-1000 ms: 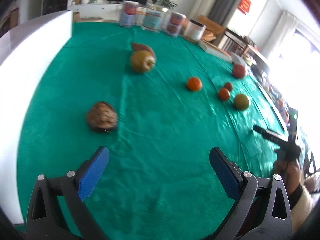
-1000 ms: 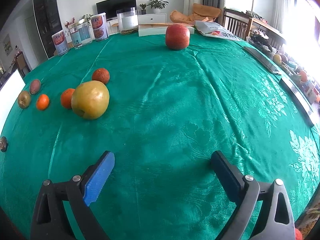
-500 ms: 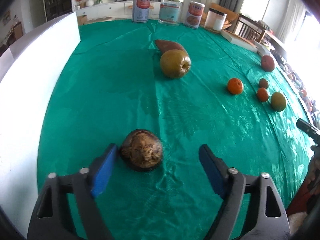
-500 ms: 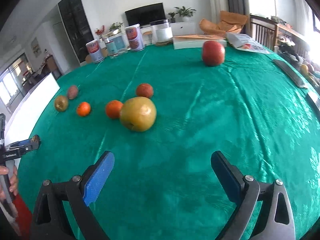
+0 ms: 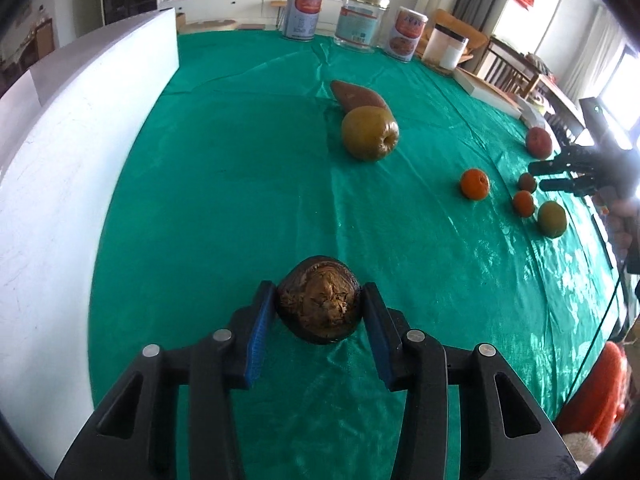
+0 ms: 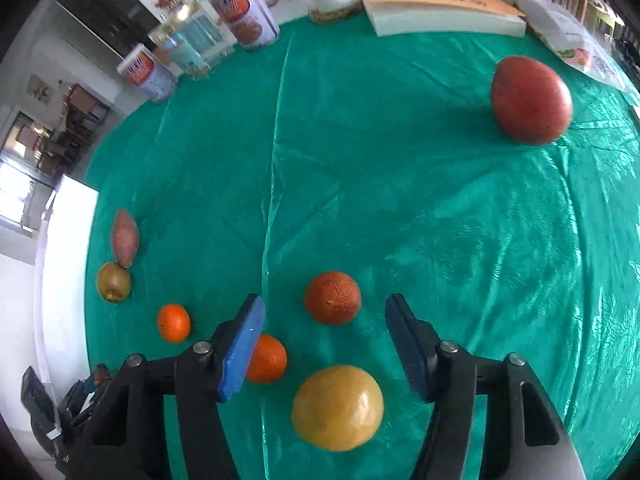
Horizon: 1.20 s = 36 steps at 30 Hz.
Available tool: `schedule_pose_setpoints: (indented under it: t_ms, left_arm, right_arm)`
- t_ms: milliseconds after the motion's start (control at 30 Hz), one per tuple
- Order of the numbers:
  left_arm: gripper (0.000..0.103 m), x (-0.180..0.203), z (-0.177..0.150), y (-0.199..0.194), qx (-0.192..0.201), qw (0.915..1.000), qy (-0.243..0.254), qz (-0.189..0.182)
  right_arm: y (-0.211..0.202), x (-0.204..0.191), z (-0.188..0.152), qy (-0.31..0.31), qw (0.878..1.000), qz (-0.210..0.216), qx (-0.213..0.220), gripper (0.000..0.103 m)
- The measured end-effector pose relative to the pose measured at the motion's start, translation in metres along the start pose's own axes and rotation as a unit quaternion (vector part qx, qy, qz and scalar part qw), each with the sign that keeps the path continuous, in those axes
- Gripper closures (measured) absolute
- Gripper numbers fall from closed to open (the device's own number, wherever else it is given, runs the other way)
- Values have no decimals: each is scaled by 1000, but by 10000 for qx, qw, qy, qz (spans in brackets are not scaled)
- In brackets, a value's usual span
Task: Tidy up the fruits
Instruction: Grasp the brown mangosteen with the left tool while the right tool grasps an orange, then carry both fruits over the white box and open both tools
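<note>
On the green tablecloth (image 6: 400,200): one sweet potato (image 6: 125,237), one brownish pear (image 6: 114,282), three small oranges (image 6: 174,323) (image 6: 266,358) (image 6: 333,298), one big yellow fruit (image 6: 338,407), one red fruit (image 6: 530,100), one dark husky fruit (image 5: 318,305). At the far edge, four canisters (image 5: 306,12), probably.

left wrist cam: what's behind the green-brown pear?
A reddish sweet potato lies right behind the pear, poking out up-left. Its near end is hidden by the pear, so contact can't be confirmed. Beyond it there is only green cloth.

A shiny green tablecloth (image 5: 248,184) carries 2 printed tins (image 5: 306,12), a glass jar (image 5: 361,20) and a white board (image 5: 52,184).
</note>
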<state>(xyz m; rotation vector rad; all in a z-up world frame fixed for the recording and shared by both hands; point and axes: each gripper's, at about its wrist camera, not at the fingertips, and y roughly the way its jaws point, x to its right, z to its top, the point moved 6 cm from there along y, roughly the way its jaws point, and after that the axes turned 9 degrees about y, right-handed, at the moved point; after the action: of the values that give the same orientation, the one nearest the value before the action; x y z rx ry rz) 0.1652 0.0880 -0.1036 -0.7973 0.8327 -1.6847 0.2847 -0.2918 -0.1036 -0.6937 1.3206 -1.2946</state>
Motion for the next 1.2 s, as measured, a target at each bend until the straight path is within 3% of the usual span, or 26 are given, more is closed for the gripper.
schedule_pose_setpoints:
  t_ms: [33, 133, 233, 300, 367, 433, 533, 600, 733, 833, 933, 1100, 1200]
  left_arm:
    - [58, -1, 0, -2, -27, 10000, -19, -17]
    - [58, 1, 0, -4, -165, 9998, -81, -96]
    - [58, 3, 5, -15, -311, 9992, -119, -231]
    - [58, 2, 17, -42, -197, 9991, -47, -362]
    - [58, -10, 38, -86, 126, 9993, -11, -354]
    - [58, -29, 56, -130, 455, 9986, -47, -271]
    - [58, -73, 64, -183, 771, 9967, -188, 150]
    - [58, -105, 55, -196, 728, 9957, -366, 429]
    - [58, -174, 11, -176, 123, 9915, -957, 873]
    - [58, -213, -29, -154, -283, 9848, -1379, 1020]
    - [58, -237, -57, -145, -480, 9783, -1692, 1094]
    - [58, -250, -74, -138, -621, 9735, -1849, 1197]
    - [48, -251, -65, -144, -512, 9731, -1849, 1272]
  right_arm:
    - [5, -3, 1, -62, 9999, -132, -34, 49]
    - [16, -7, 0, -214, 9981, -556, -134, 73]
    - [14, -15, -1, -315, 9959, -825, -194, 73]
    - [-4, -35, -1, -522, 9953, -813, -66, 73]
    - [-31, -73, -6, -813, 9955, -472, 87, 73]
    - [-65, -137, -20, -1359, 9904, 76, 226, 73]
    - [-102, -239, -57, -2256, 9702, 784, 400, 73]
    - [-111, -309, -92, -2768, 9519, 1271, 337, 73]
    - [-88, -413, -161, -3462, 9195, 1854, -167, 73]
    - [-48, -468, -213, -3909, 9004, 1819, -586, 73]
    - [-11, -498, -254, -4232, 8874, 1593, -896, 73]
    - [30, -507, -277, -4274, 8892, 1246, -1059, 68]
    - [27, -503, -271, -4130, 8953, 1335, -1002, 67]
